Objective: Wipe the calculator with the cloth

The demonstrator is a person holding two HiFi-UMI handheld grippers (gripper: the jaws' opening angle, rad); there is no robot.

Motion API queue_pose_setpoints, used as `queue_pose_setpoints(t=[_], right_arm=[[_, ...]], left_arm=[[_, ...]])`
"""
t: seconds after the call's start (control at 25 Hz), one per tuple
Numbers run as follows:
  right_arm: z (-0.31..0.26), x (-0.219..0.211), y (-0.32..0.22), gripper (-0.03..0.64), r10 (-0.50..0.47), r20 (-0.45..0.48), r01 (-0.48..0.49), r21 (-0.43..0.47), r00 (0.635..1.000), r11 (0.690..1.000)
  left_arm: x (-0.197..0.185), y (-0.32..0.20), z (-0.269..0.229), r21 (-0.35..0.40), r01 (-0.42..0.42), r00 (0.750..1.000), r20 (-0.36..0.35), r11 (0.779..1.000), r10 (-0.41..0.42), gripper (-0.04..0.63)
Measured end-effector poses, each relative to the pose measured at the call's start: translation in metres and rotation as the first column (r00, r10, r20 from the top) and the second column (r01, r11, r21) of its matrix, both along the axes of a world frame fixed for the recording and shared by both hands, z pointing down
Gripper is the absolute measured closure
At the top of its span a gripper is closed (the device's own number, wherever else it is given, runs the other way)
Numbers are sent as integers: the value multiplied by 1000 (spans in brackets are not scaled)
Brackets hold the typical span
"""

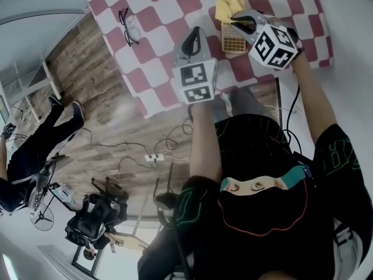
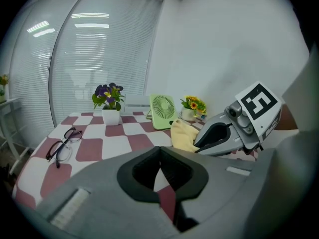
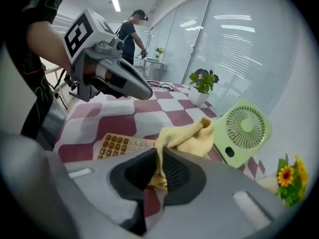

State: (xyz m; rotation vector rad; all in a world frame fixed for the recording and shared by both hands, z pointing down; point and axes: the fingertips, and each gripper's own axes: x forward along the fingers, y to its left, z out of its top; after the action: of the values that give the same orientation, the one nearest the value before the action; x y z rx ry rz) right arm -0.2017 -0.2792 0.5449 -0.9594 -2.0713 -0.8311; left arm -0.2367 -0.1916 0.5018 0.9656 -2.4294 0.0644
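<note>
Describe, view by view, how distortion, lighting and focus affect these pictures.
Head view: fisheye bends the table edge and floorboards; even light, no hard shadows. Left gripper view: dark round vignette, window blinds bow, bright light strips glare across them. Right gripper view: same vignette; cloth in the right gripper looks soft up close, the fan sharper.

Soft yellow cloth [image 3: 185, 137] — matt, rumpled

Bright, even indoor light from ceiling strips, strong fisheye bending at edges, dark vignette corners, nearest foreground softly blurred
</note>
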Motion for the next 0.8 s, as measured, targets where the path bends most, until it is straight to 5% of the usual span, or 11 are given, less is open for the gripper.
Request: queue_pose_setpoints(t=[0.8], right_arm=[[-1, 53, 25, 580, 2, -19, -4, -81, 1000, 997]], left_arm=[[37, 18, -2, 25, 68, 998, 9, 997, -68, 584]])
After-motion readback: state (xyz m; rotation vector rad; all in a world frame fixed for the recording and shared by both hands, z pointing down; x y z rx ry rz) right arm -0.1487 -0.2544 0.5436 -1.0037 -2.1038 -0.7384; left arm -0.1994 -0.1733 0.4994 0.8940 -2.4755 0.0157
